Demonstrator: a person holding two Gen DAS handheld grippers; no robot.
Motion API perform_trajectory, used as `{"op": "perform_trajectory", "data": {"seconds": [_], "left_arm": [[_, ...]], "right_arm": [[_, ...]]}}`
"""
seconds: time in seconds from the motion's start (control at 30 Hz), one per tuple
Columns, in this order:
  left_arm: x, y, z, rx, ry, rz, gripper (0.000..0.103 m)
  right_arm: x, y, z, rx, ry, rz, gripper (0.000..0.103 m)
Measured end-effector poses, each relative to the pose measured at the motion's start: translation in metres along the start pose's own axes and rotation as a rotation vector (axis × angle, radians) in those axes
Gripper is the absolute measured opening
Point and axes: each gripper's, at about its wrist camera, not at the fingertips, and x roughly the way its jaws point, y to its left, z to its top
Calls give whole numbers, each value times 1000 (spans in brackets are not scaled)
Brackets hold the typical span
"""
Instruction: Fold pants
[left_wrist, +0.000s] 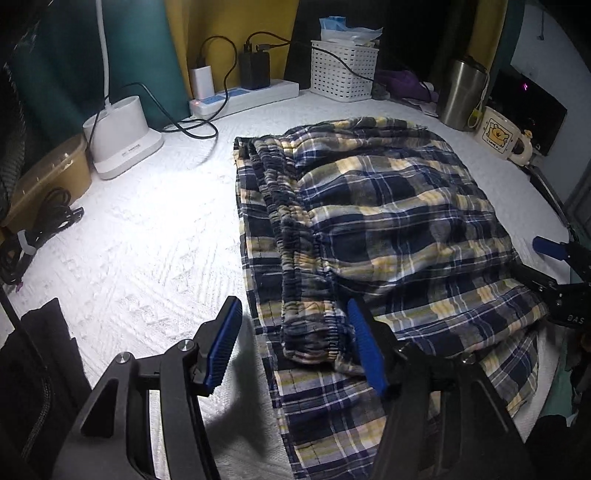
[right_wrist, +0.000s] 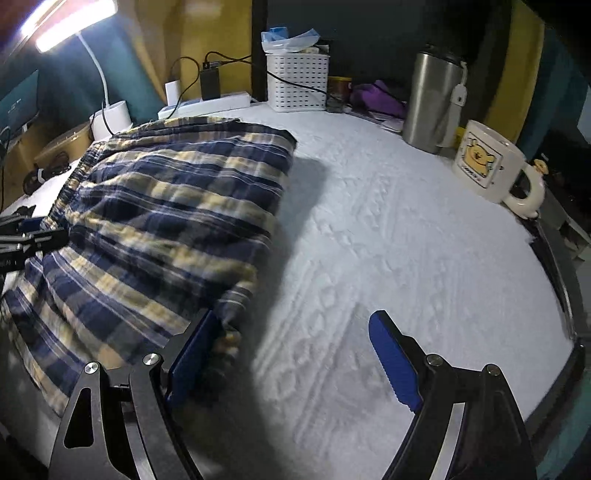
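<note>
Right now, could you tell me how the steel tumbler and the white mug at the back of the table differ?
The steel tumbler is tall, plain brushed metal with a dark lid; the white mug is short, ceramic and open-topped. The mug has a yellow cartoon print and a handle; the tumbler shows neither. The tumbler stands farther back than the mug. Both stand upright on the white table cover.

Navy, yellow and white plaid pants (left_wrist: 388, 221) lie folded over themselves on the white-covered bench (left_wrist: 147, 240). The gathered elastic waistband (left_wrist: 295, 236) sits on top toward the left; the folded stack seems roughly two layers deep.
</note>
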Motion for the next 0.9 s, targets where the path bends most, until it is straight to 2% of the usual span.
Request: {"op": "perform_trajectory", "data": {"seconds": [0.2, 0.3, 0.37, 0.47, 0.67, 0.9], "left_arm": [[-5, 2, 0, -17, -13, 19, 60], [-19, -1, 1, -14, -52, 14, 60], [-28, -5, -1, 1, -74, -19, 60], [-26, -9, -5, 31, -53, -36, 60], [-11, 6, -18, -11, -13, -33, 60], [-12, 8, -22, -13, -32, -35, 61]], "right_arm": [[-13, -10, -9, 21, -4, -42, 85], [-22, -8, -8, 42, -31, 1, 85], [-25, 3, -8, 26, -39, 31, 85], [-20, 18, -10, 2, -21, 55, 85], [-15, 23, -17, 4, -11, 54, 85], [-16, 15, -25, 11, -14, 57, 85]]}}
